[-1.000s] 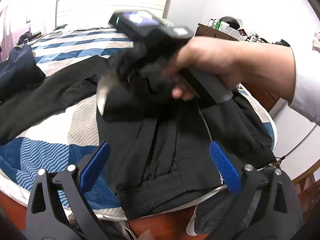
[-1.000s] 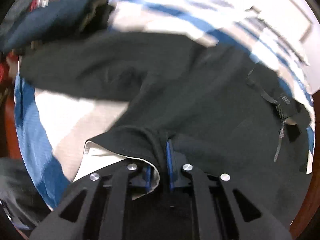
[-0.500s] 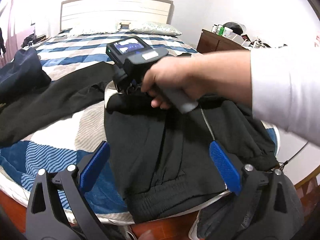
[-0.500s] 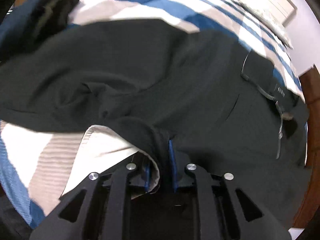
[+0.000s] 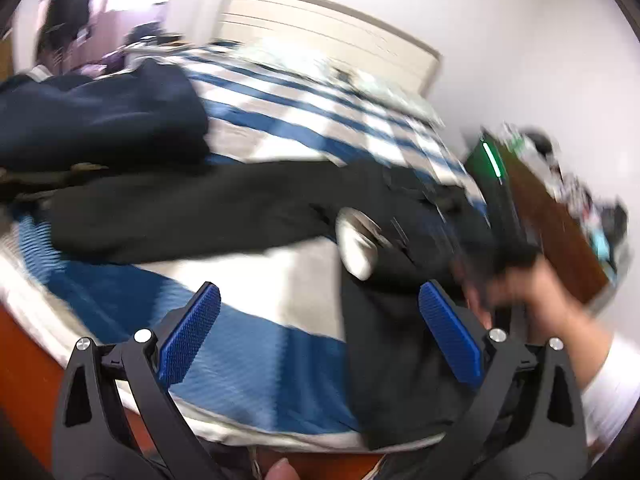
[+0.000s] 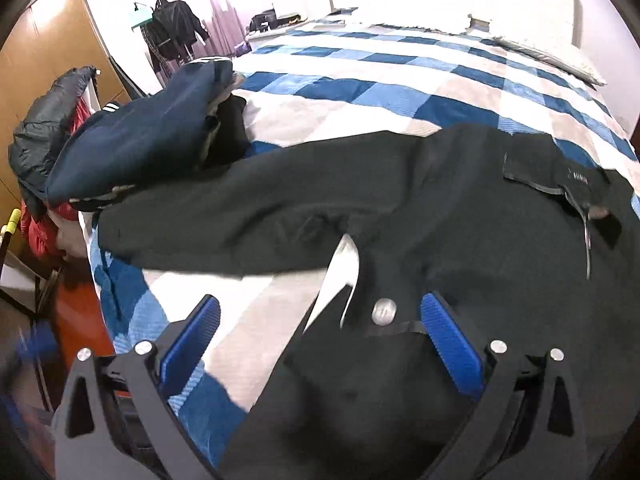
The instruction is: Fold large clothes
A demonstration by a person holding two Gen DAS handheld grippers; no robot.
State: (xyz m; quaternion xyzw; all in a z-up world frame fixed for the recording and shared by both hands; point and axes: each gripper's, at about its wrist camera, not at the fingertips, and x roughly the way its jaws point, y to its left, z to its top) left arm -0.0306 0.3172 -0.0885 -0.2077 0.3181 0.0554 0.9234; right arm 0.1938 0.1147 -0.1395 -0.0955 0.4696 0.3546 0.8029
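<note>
The black jacket (image 6: 460,216) lies spread across the near part of the blue-checked bed (image 6: 360,80), one sleeve stretched left. The right gripper (image 6: 320,332) is opening, its pads clear of the jacket below them. The left gripper (image 5: 320,328) is spread wide, holding nothing.

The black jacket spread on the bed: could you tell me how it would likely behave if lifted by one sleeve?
The black jacket would probably hang limp: its long sleeve already lies creased and slack across the checked bedspread. It looks fairly light, thin fabric with a pale lining showing. The zipper side may swing.
</note>
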